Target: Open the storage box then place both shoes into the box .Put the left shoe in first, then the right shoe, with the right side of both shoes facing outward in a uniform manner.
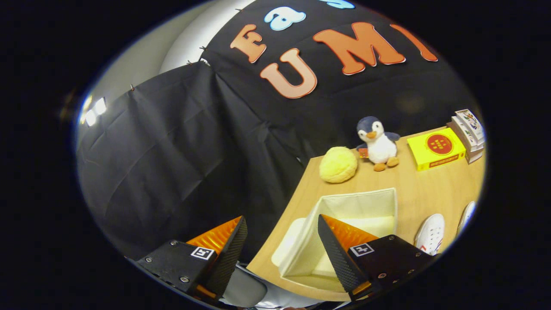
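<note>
The cream fabric storage box (357, 202) stands open on the wooden table (430, 189), its lid (286, 243) hanging down flat at its left side. My gripper (282, 232) is open with nothing between its fingers. The right finger (333, 247) hangs over the box's opening; the left finger (230, 252) is off the table's left edge. Two white shoes lie to the right of the box: one (430, 234) close beside it, the other (467, 215) further right and partly cut off.
Beyond the box sit a yellow fluffy ball (338, 164) and a penguin plush (378, 144). A yellow box (435, 148) and a stack of small cartons (468, 133) are at the back right. Black cloth drapes left of the table.
</note>
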A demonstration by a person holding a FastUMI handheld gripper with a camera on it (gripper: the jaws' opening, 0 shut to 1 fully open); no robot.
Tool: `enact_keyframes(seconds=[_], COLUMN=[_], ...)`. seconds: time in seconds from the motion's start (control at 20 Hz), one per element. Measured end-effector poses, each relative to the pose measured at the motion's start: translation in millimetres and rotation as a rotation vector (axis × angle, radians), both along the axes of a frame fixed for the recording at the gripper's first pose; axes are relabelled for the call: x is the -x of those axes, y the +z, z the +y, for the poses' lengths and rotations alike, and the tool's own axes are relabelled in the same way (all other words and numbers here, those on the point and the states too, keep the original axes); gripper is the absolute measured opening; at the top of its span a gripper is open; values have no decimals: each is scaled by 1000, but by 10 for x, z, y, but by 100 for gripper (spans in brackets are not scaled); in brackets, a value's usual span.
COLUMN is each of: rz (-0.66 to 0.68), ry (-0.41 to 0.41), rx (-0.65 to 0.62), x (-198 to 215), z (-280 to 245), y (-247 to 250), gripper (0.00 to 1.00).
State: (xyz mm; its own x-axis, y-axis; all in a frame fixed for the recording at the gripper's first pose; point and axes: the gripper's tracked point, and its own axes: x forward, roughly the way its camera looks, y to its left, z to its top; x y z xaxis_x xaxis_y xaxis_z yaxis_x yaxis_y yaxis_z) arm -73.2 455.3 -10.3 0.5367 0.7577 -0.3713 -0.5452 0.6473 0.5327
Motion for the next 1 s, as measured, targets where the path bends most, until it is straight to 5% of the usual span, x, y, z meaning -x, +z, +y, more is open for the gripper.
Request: enact_keyframes(seconds=[0.45,1.0], rz=[17,153], ry=[-244,-331], rx=[301,540], x=[-414,-374], z=[-1607,-2620], y=[-954,-2129], gripper=[97,85])
